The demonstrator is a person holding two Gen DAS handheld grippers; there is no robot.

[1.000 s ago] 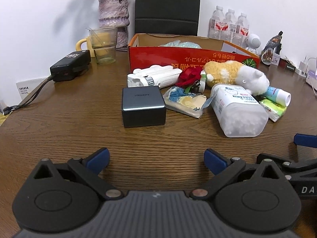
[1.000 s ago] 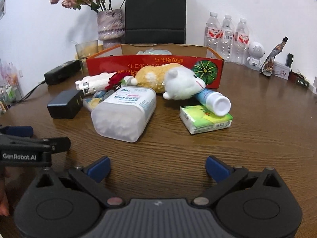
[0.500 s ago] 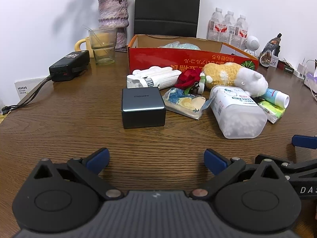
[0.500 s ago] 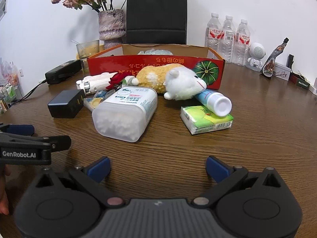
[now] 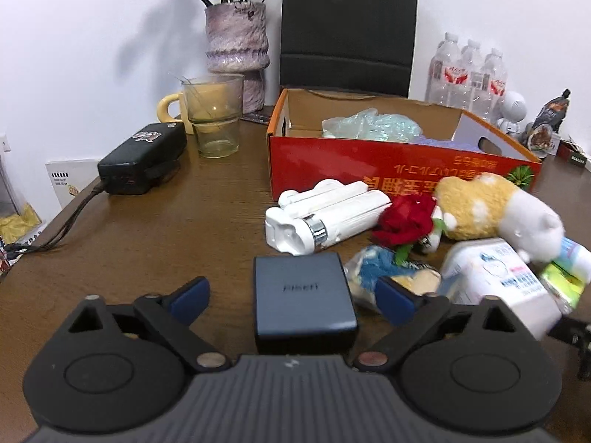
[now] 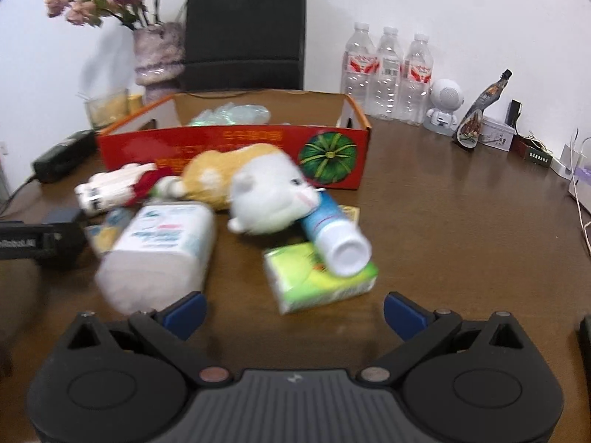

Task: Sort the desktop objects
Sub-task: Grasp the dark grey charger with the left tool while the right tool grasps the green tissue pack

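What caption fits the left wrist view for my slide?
Left gripper, jaws closing, straddles a dark charger block before a red cardboard box on the cluttered wooden table.

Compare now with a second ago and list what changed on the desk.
Both tools advanced toward the pile. The left tool now straddles the dark charger block, its jaws closing but not yet touching it. The right tool, open, has come up to the green tissue pack and the white tub. Nothing is gripped. The plush toy and red box lie as before.
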